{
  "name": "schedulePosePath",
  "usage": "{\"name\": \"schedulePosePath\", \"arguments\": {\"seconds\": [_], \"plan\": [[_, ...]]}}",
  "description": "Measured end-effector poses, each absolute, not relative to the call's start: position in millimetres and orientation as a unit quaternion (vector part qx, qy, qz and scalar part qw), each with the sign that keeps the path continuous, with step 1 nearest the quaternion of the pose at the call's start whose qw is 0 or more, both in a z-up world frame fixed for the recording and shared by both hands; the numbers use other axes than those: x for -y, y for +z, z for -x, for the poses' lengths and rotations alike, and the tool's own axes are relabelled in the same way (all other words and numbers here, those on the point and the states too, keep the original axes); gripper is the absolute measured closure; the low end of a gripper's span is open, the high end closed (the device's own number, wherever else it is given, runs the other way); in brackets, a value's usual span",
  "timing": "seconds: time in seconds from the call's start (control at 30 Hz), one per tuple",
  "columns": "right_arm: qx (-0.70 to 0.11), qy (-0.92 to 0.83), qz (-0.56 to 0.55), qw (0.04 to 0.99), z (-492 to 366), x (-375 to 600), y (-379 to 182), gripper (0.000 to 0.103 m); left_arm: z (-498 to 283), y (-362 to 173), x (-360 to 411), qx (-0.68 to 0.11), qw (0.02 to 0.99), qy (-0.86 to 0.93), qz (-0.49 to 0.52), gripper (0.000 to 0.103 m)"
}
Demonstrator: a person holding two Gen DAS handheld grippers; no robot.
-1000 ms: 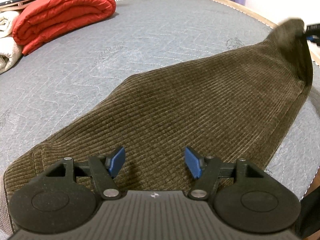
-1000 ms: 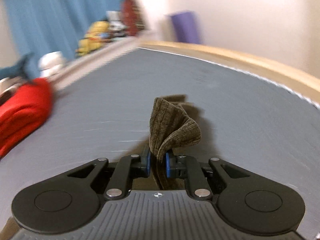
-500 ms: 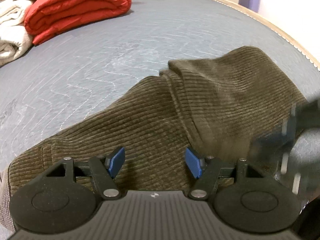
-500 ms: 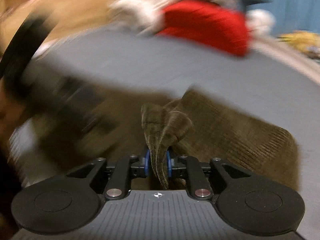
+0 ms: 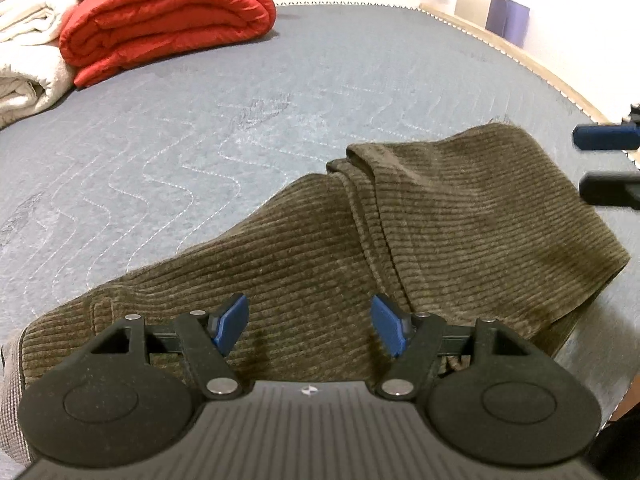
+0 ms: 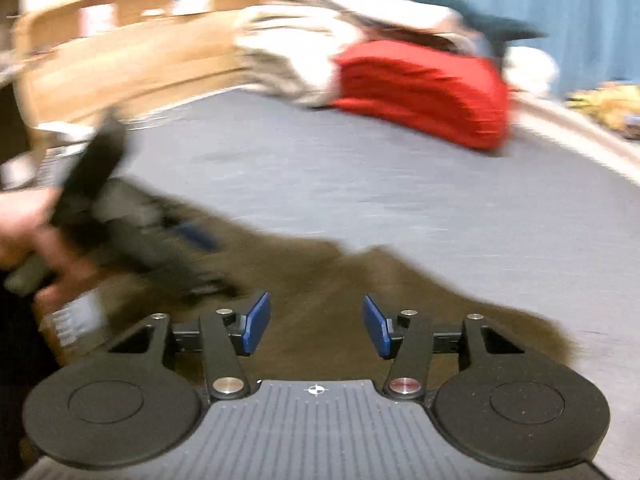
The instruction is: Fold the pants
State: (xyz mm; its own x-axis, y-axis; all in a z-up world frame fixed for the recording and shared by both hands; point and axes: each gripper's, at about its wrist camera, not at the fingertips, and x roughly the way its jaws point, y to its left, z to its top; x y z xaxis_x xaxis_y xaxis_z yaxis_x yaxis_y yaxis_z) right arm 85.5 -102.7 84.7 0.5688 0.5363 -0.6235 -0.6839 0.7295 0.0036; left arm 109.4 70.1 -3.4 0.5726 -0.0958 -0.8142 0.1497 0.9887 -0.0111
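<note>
Brown corduroy pants (image 5: 320,256) lie on the grey quilted mattress (image 5: 200,120), with the leg end folded back over the middle so the hem (image 5: 356,160) lies on top. My left gripper (image 5: 308,324) is open just above the waist end, holding nothing. My right gripper (image 6: 316,324) is open and empty above the pants (image 6: 340,280); that view is blurred. Its fingers (image 5: 604,138) show at the right edge of the left wrist view. The left gripper and the hand holding it (image 6: 80,216) appear blurred at the left of the right wrist view.
A folded red quilt (image 5: 160,20) and cream blankets (image 5: 24,60) lie at the far left of the mattress. A wooden bed rim (image 5: 540,68) runs along the right. A purple box (image 5: 508,18) stands beyond it. Toys line the far ledge.
My right gripper carried the leg end back over the pants, laid it down and opened. It has pulled away to the right. The left gripper stayed open over the waist.
</note>
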Motion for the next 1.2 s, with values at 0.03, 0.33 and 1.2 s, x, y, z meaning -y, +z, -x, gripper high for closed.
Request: {"name": "schedulePosePath", "arguments": {"seconds": [0.03,0.33,1.2], "plan": [[-0.306,0.327,0.124,0.885,-88,105,87,0.043,-109,-2,-70,-0.455,0.887,-0.070,-0.027,0.030],[-0.290,0.325,0.146,0.888,-42,77,32,0.039,-109,-5,-65,-0.456,0.887,-0.067,-0.030,0.030],[-0.277,0.352,0.177,0.876,-49,27,-17,0.077,-126,-12,-88,-0.455,0.889,-0.044,-0.017,0.029]]}}
